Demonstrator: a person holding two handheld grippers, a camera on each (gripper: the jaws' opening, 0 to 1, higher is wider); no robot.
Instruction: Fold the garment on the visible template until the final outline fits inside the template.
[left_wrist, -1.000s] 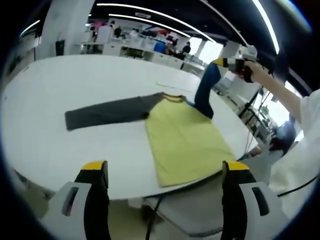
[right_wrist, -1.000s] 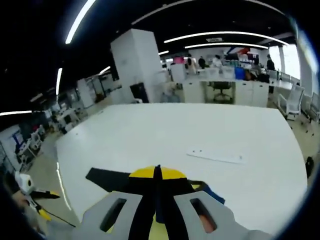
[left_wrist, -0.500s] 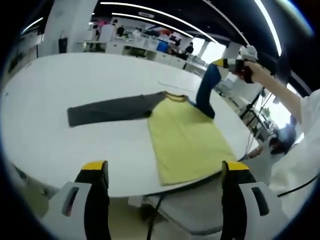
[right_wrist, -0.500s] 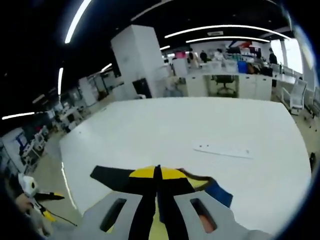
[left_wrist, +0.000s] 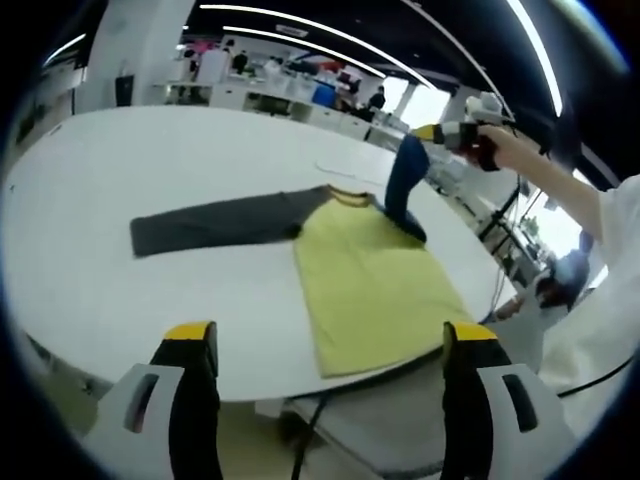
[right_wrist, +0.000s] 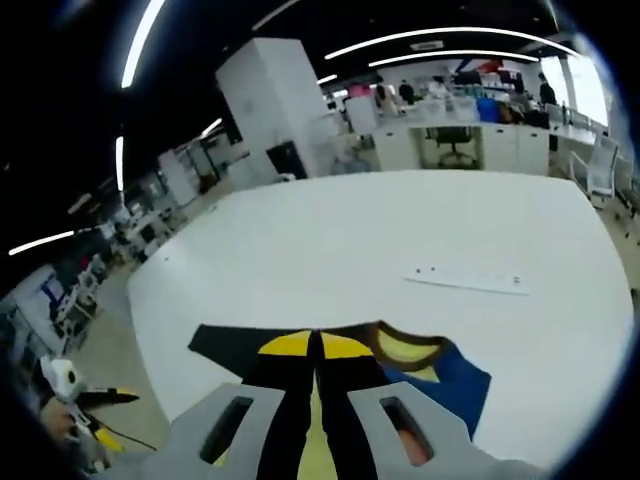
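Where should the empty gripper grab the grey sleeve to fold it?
Probably at the grey sleeve's far cuff end, coming in from the table's open side. The sleeve lies flat and stretched straight out from the yellow body, so pinching its free tip lets it swing over in one piece. The left gripper is open and clear of it; the right gripper holds up the blue sleeve.

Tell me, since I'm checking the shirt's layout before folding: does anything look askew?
Yes. The blue sleeve is lifted off the white table, pinched in the right gripper, while the dark grey sleeve and yellow body lie flat. The left gripper hangs open, off the table edge.
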